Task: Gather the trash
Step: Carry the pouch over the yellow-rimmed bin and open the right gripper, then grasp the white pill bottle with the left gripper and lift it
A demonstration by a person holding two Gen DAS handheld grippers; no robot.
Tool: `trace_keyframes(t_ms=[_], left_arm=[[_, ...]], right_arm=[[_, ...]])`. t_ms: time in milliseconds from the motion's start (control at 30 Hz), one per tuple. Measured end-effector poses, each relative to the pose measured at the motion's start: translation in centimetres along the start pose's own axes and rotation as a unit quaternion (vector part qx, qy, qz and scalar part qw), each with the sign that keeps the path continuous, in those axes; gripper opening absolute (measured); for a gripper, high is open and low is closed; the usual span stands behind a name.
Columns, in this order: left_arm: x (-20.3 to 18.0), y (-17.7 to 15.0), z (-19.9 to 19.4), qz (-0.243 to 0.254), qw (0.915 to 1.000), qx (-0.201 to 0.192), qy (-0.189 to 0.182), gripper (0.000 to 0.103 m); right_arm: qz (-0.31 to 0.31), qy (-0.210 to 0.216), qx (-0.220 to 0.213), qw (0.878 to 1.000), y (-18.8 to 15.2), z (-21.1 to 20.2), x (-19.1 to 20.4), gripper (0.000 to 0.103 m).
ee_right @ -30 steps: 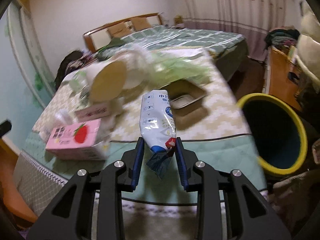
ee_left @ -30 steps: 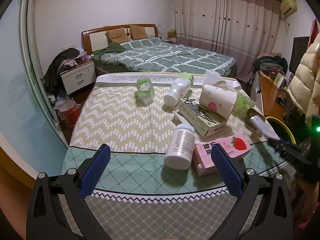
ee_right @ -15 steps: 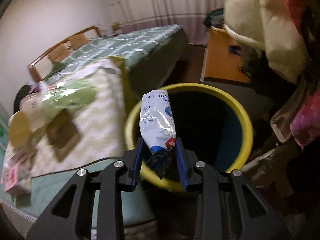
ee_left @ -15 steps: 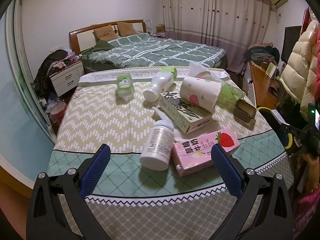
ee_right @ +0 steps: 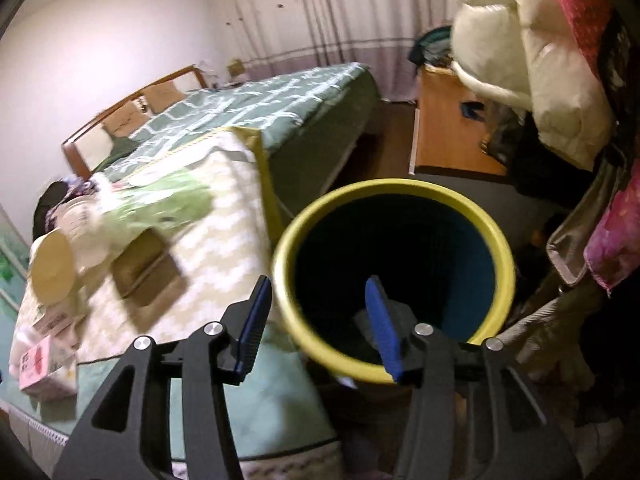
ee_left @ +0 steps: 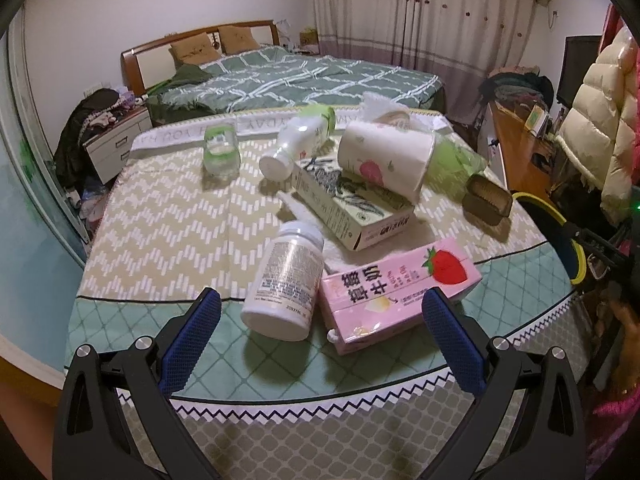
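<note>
The right claw (ee_right: 318, 300), its jaws just spread and bare, hangs over the yellow-rimmed bin (ee_right: 394, 186) beside the tabletop (ee_left: 160, 240), while the left claw (ee_left: 318, 330), wide apart and holding nothing, hovers before a white bottle (ee_left: 286, 280) and pink strawberry milk carton (ee_left: 396, 284) lying there.

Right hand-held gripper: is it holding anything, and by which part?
Nothing. The right hand-held gripper has just been opening, its jaws empty above the yellow-rimmed bin.
</note>
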State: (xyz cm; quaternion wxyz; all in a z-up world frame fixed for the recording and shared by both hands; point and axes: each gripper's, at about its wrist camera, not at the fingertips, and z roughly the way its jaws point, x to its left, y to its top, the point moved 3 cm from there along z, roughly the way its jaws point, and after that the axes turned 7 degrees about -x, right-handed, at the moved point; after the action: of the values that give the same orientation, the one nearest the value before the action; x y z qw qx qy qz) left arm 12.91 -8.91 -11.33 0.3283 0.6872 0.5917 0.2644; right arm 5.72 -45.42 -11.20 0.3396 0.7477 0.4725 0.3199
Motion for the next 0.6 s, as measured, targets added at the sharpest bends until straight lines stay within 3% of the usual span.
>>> trace_keyframes(t_ms=[400, 600], left_arm=[[3.7, -1.2, 1.1, -0.014, 0.9997, 0.015, 0.011, 0.099], [4.5, -1.9, 2.4, 0.002, 0.9994, 0.032, 0.017, 0.088]], right_arm=[[-0.010, 0.002, -0.005, 1.000, -0.1, -0.3, 1.4, 0.048], [-0.005, 0.003, -0.003, 1.000, -0.1, -0.1, 1.2, 0.048]])
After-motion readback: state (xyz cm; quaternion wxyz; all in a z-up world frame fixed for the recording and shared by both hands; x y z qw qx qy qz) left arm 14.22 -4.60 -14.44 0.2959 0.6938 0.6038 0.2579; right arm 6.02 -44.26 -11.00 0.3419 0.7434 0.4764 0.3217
